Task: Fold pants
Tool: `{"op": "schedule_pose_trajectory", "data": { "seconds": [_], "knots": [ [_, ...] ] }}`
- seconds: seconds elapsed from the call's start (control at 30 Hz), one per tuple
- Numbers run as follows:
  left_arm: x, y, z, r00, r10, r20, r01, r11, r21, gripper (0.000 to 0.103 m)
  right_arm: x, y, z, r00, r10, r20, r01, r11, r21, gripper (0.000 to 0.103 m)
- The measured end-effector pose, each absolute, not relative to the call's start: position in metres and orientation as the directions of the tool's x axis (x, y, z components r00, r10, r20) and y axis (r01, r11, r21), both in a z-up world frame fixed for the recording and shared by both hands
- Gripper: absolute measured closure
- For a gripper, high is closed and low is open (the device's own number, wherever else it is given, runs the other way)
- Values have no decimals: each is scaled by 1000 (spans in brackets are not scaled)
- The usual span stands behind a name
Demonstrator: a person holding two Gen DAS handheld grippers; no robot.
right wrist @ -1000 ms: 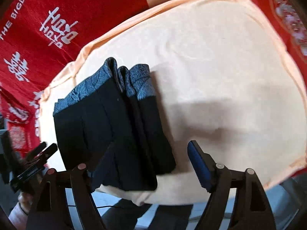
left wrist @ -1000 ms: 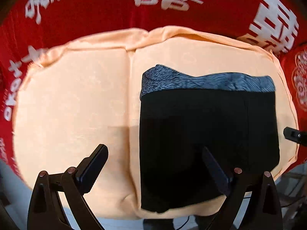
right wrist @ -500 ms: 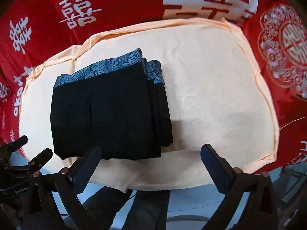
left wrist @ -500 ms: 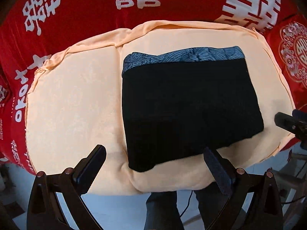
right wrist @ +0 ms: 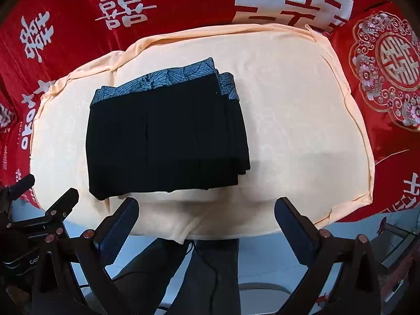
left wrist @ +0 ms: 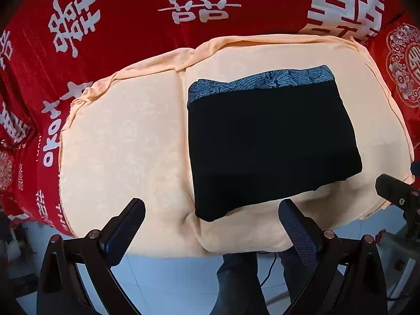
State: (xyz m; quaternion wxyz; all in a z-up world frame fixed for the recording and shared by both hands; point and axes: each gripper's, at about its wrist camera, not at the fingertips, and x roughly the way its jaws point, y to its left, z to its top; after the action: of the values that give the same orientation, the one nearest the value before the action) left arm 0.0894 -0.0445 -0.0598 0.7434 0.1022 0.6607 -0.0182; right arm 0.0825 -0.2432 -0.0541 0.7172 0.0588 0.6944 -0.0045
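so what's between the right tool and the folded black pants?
Only bare peach cushion cover, in the right wrist view; the open right tool hangs clear of the folded black pants.

The black pants (left wrist: 267, 147) lie folded into a compact rectangle, flat on a peach cloth (left wrist: 126, 141). A blue-grey waistband (right wrist: 160, 81) printed with a leaf-like line pattern runs along the far edge. In the right wrist view, the stacked layers step out at the bundle's right side.
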Motion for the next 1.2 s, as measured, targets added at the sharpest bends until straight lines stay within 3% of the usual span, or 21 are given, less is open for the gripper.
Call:
{"op": "schedule_pose_trajectory", "data": {
  "seconds": [1.2],
  "knots": [
    [76,-52,-48,110,112,-988,186,974,131,1,80,-227,-36,59,47,-997,43,998,50,0]
  ]
}}
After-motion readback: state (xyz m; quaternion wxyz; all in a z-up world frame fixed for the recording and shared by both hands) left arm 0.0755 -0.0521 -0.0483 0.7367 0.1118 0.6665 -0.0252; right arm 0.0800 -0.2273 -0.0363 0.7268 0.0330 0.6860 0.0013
